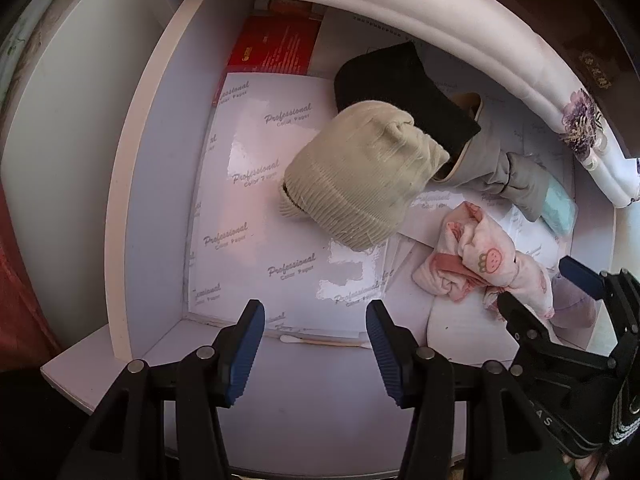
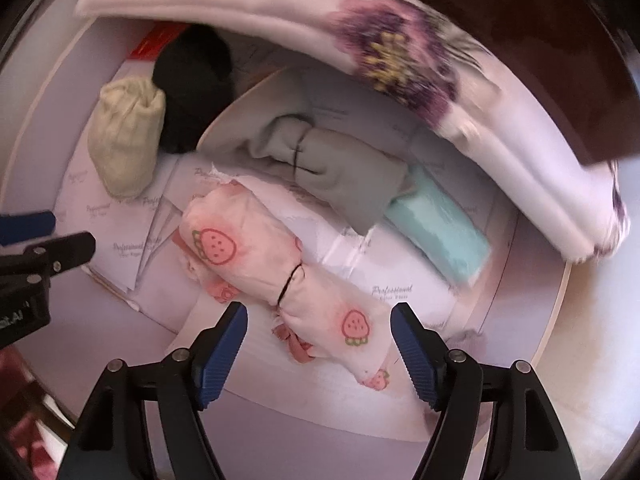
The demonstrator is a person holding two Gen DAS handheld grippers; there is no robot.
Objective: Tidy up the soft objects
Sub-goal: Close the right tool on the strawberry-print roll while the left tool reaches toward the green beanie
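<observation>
A pink strawberry-print bundle (image 2: 256, 248), tied with a black band, lies on paper sheets in a white drawer (image 1: 132, 216). My right gripper (image 2: 320, 344) stands open above it; the bundle's near end shows between the blue pads, which do not touch it. In the left wrist view the same bundle (image 1: 480, 264) lies at the right, with the right gripper (image 1: 548, 294) over its end. A beige knit bundle (image 1: 360, 176) lies mid-drawer, a black bundle (image 1: 400, 88) behind it and a grey bundle (image 1: 516, 176) to the right. My left gripper (image 1: 316, 344) is open over the drawer's front, nothing between its pads.
A folded white cloth with a purple flower (image 2: 400, 60) hangs along the drawer's far edge. A teal packet (image 2: 436, 224) lies beside the grey bundle. A red box (image 1: 276, 46) sits at the back left. A cotton swab (image 1: 320, 342) lies at the front.
</observation>
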